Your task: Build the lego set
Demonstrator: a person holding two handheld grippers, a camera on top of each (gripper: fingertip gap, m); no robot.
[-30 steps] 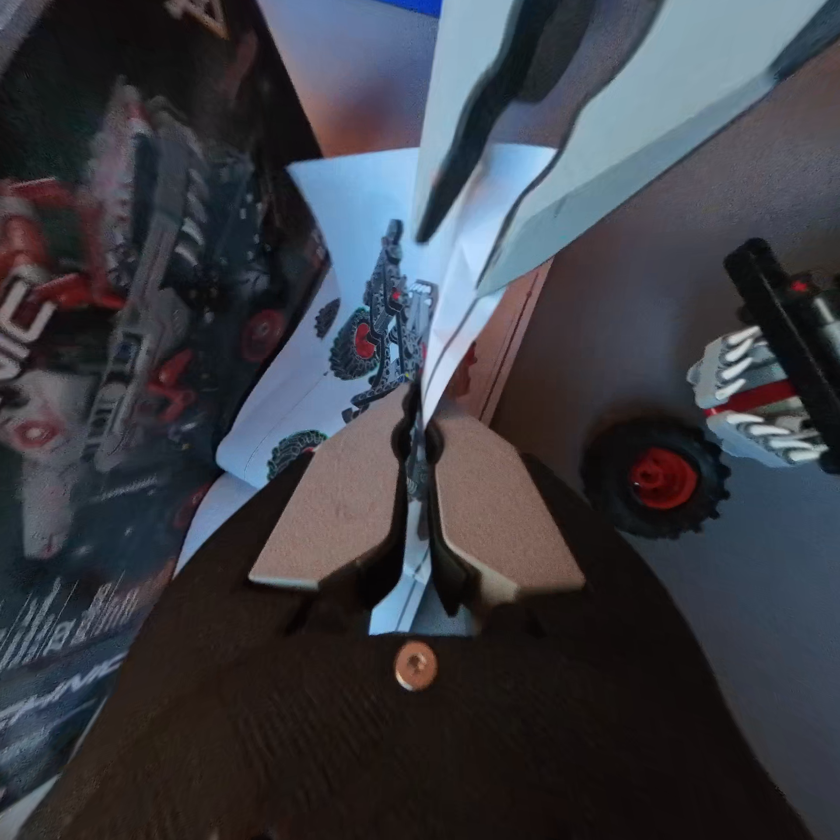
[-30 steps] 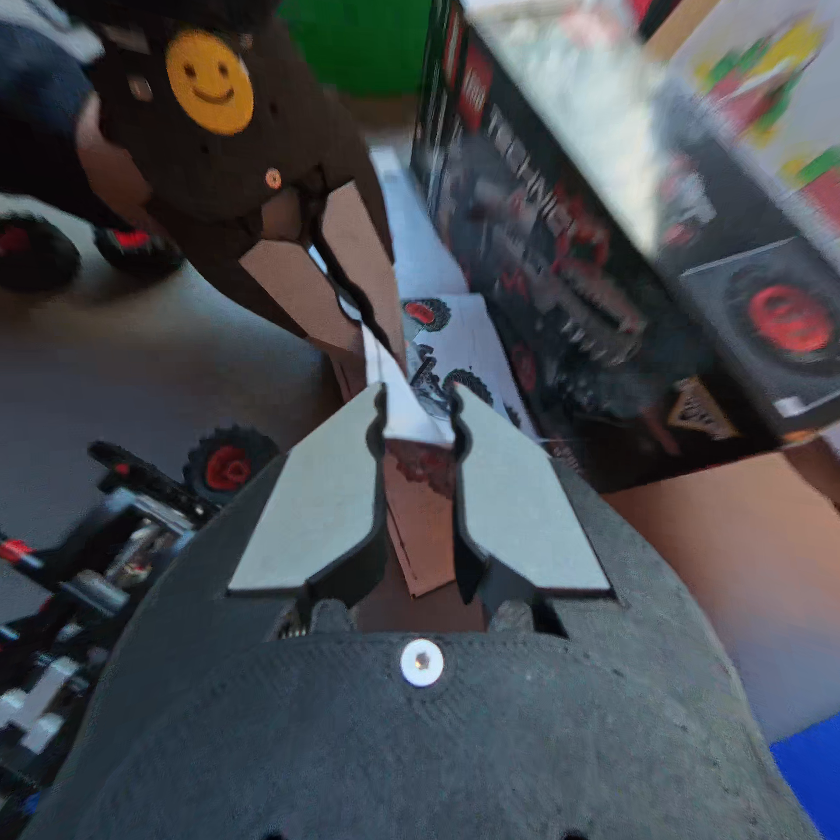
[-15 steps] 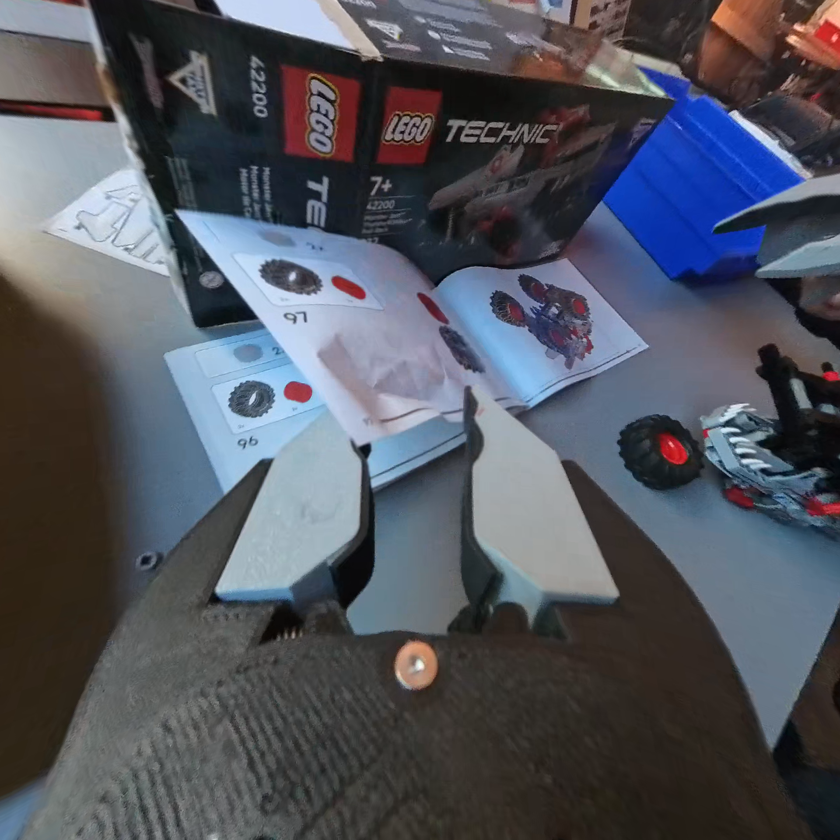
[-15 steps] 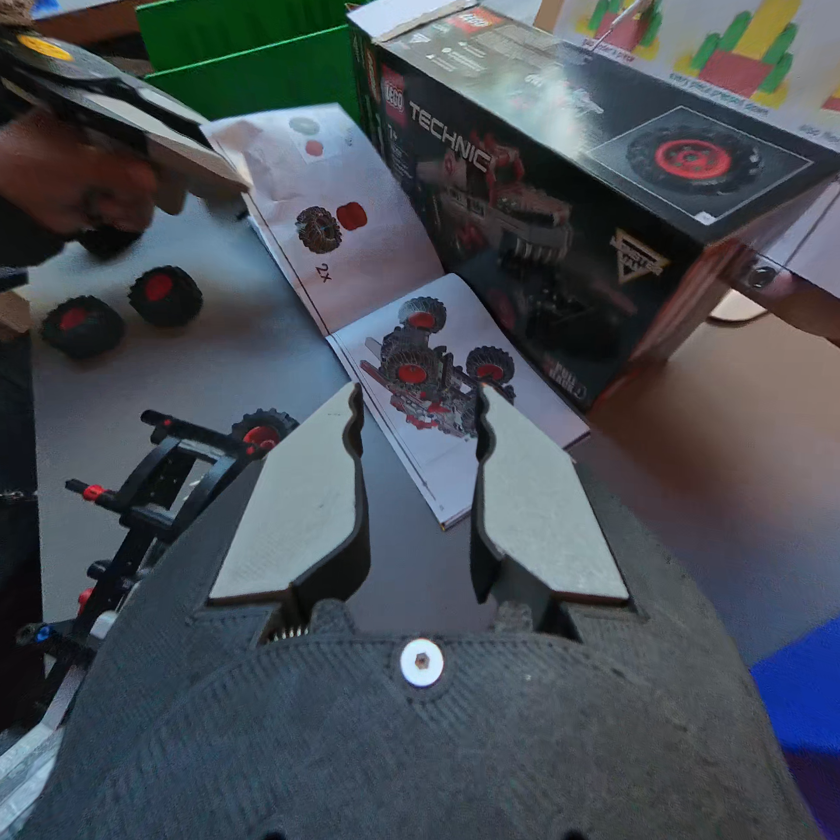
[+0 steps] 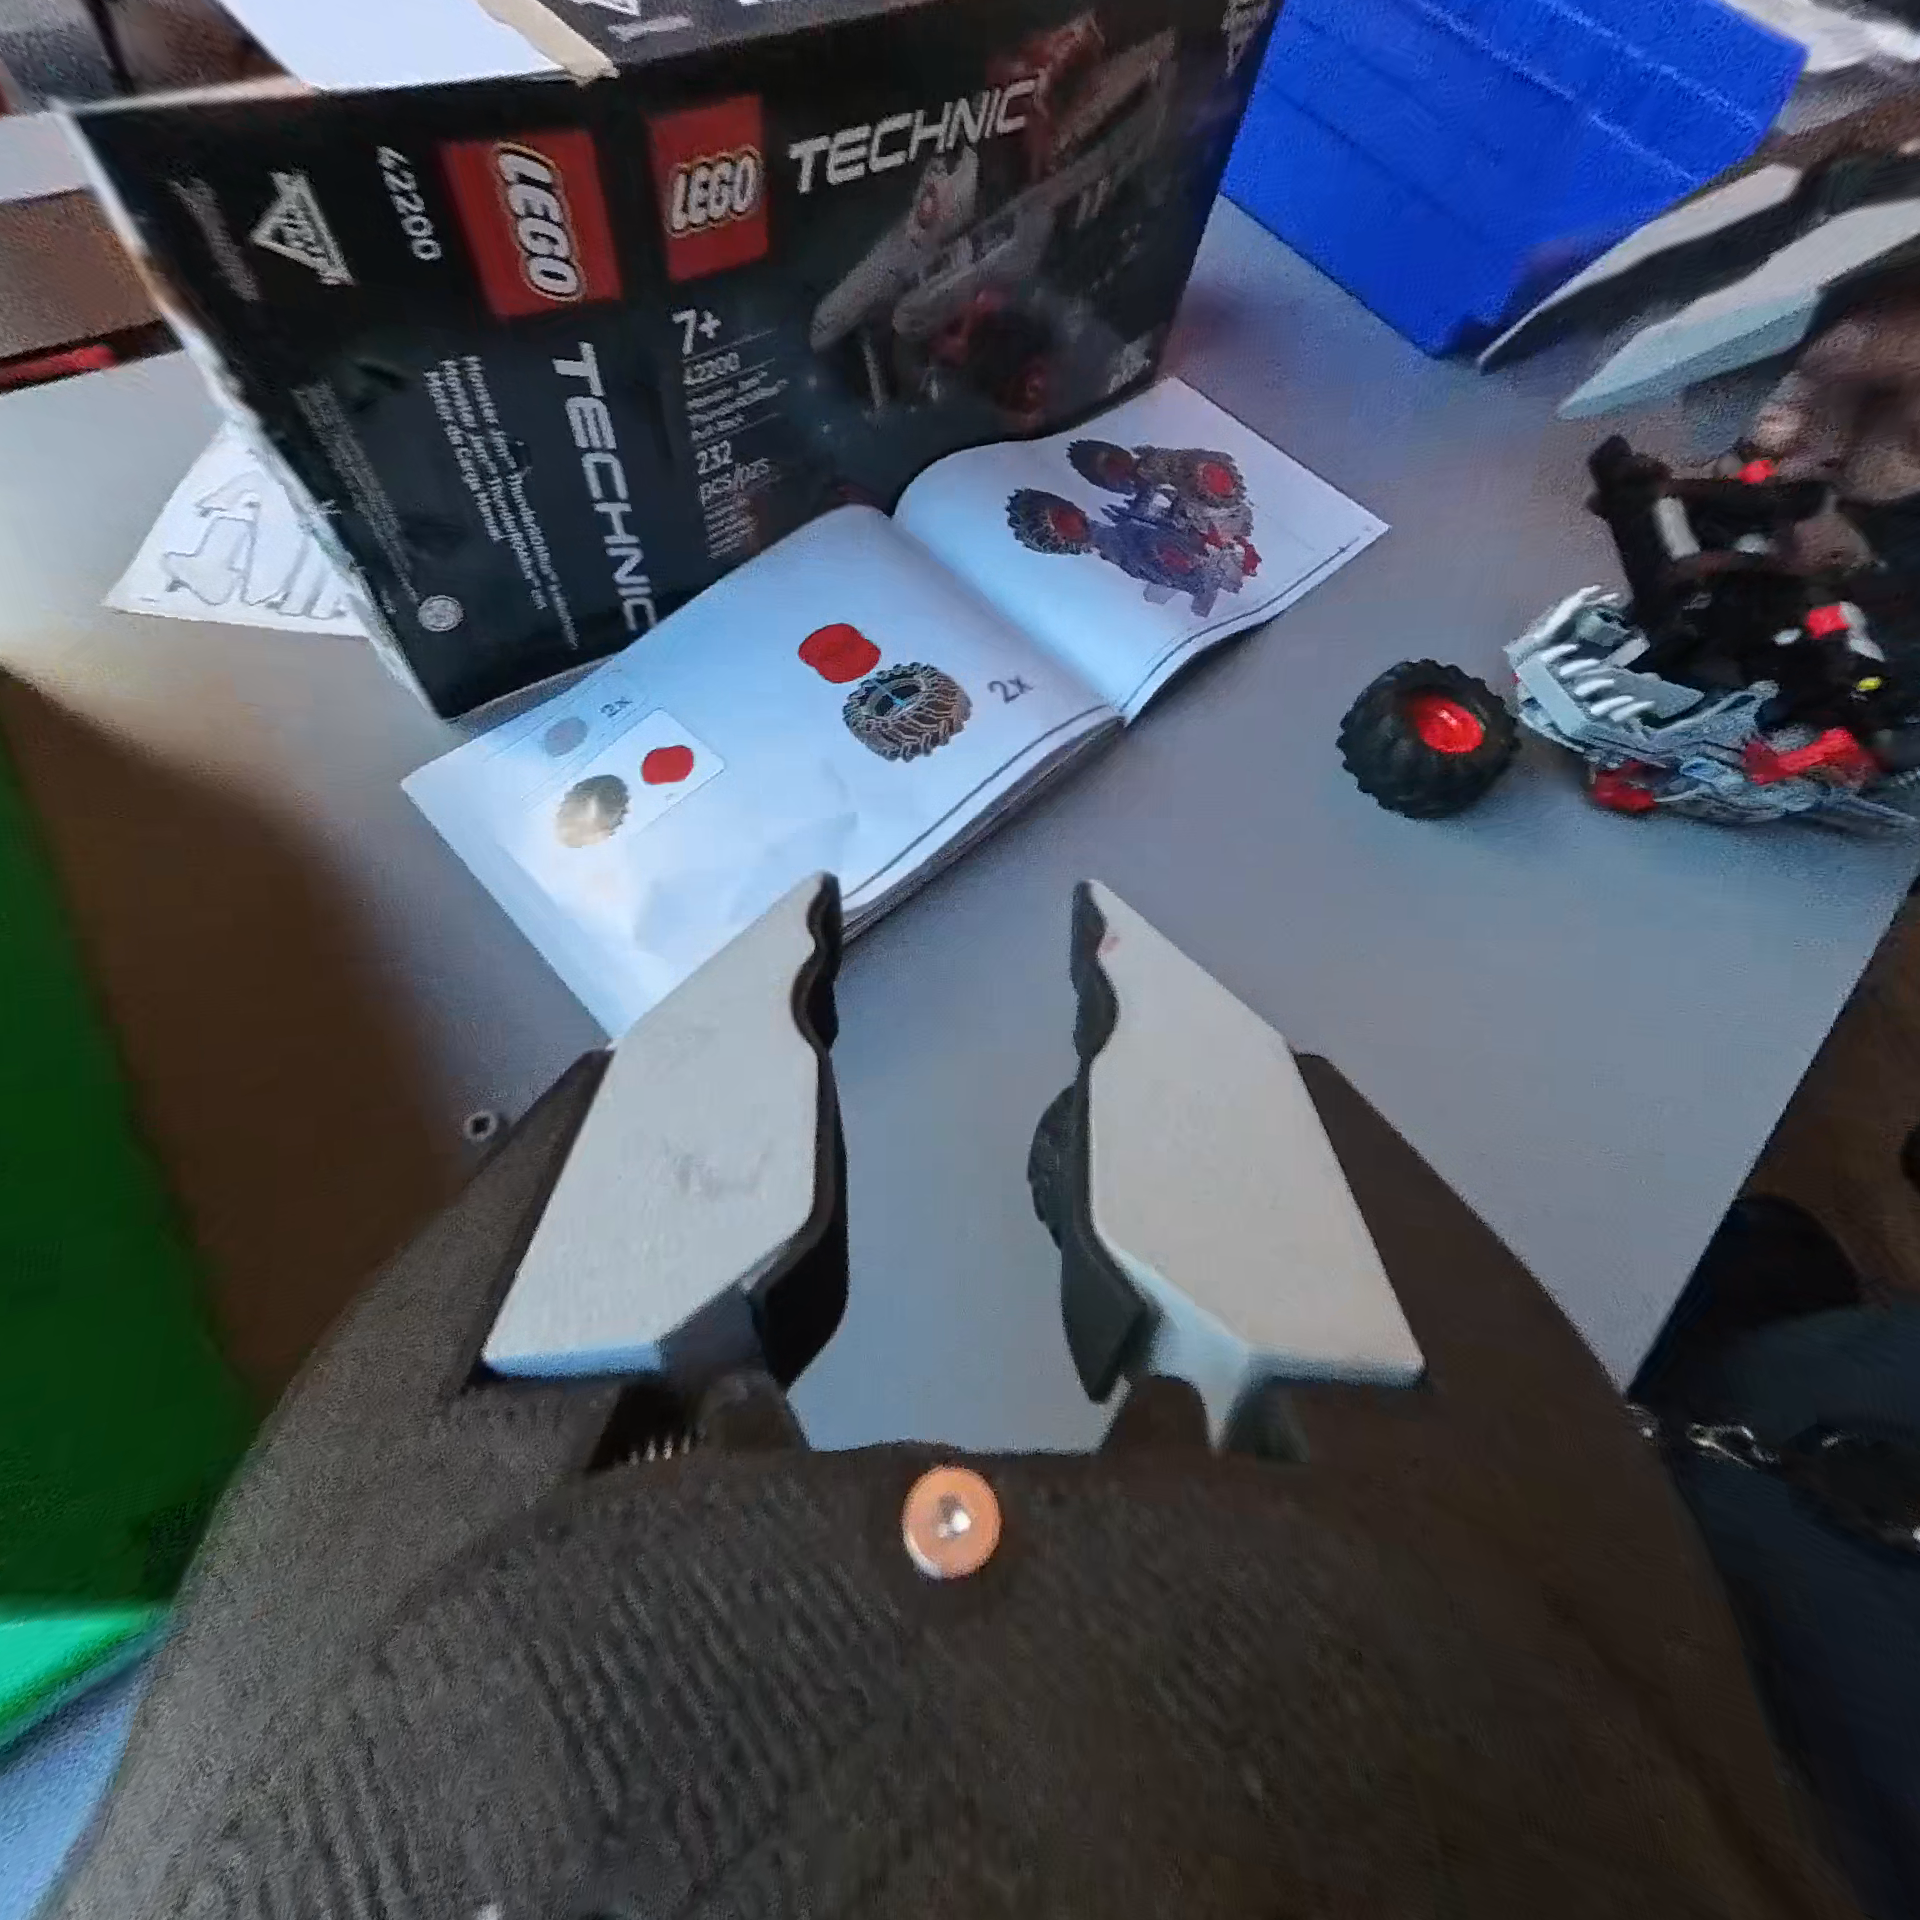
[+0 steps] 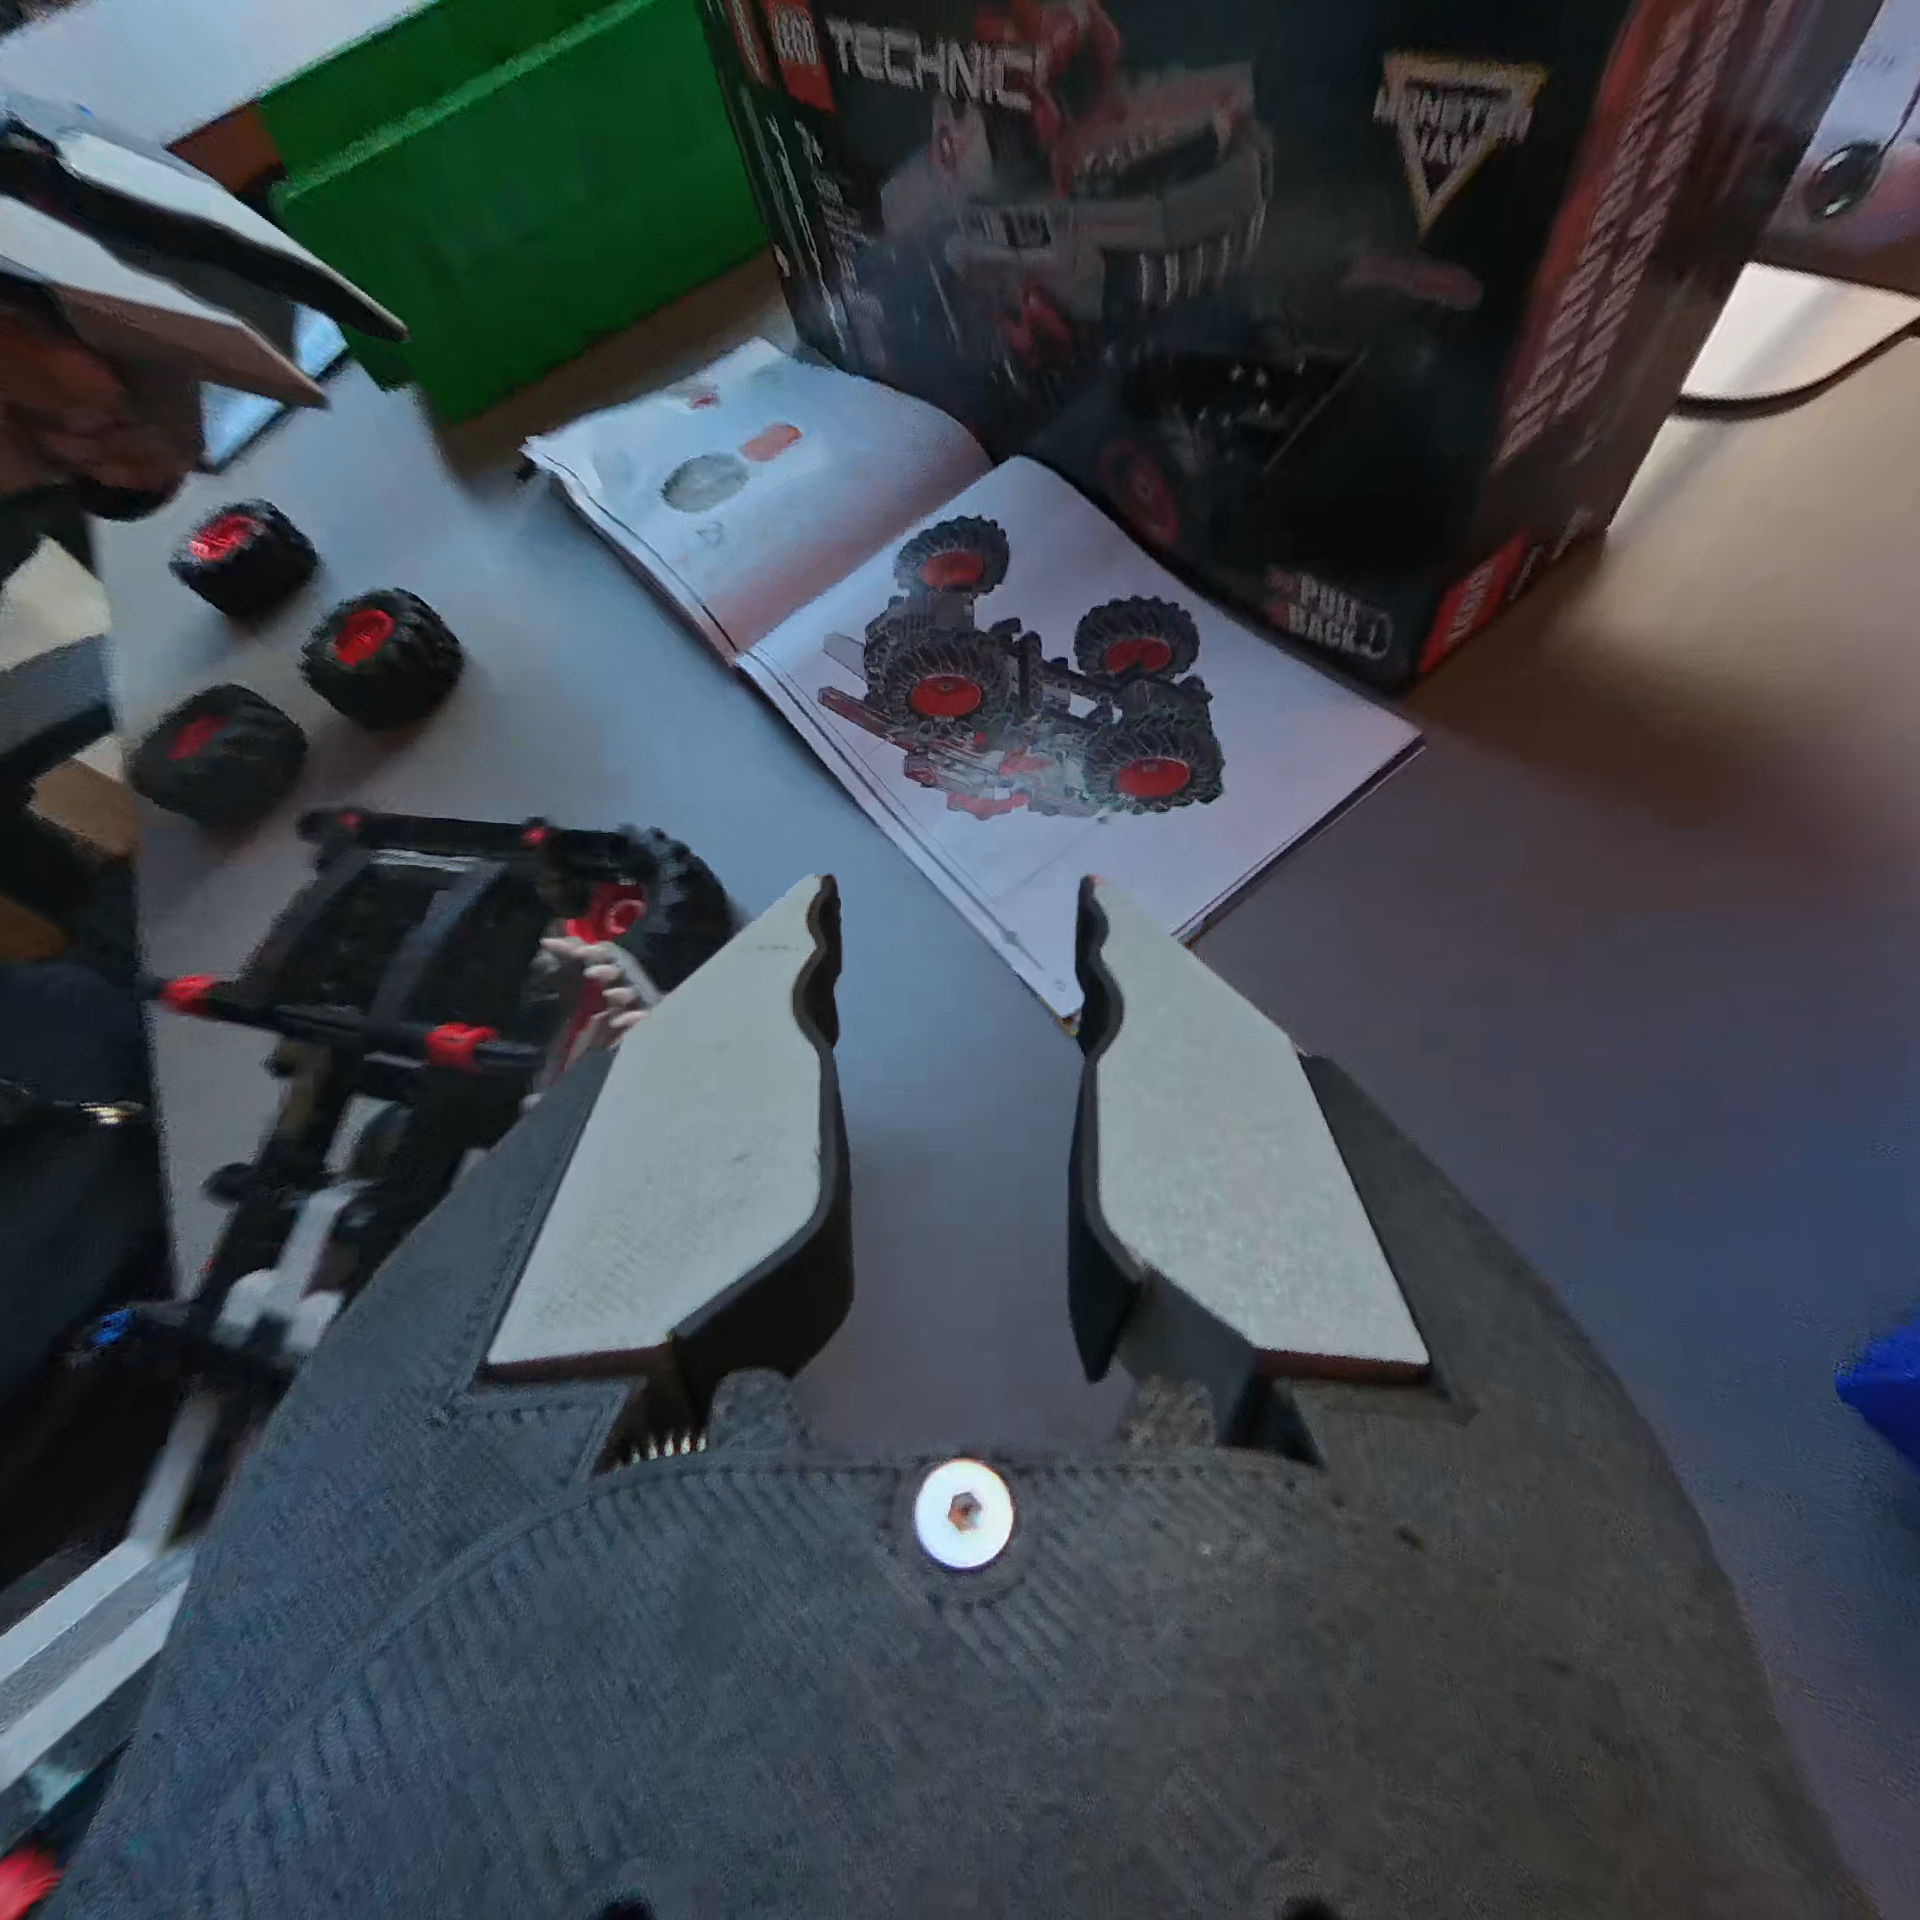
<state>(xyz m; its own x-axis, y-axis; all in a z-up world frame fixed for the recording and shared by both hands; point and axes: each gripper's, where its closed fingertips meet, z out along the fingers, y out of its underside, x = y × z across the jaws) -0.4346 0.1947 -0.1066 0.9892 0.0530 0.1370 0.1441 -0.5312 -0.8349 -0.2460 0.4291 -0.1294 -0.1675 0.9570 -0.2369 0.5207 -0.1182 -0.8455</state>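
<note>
Both grippers, left [image 5: 951, 904] and right [image 6: 951, 899], hang wide and empty beside the open instruction booklet [image 6: 1039, 727]; loose wheels [image 6: 379, 657] nearby could roll if nudged.

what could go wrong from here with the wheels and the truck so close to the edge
1. The three loose wheels lie on their sides near the left gripper; a nudge could send one rolling away.
2. The half-built truck sits close to the table edge and might be knocked off.
3. The open booklet lies just ahead of the open right gripper and could snag.
</note>
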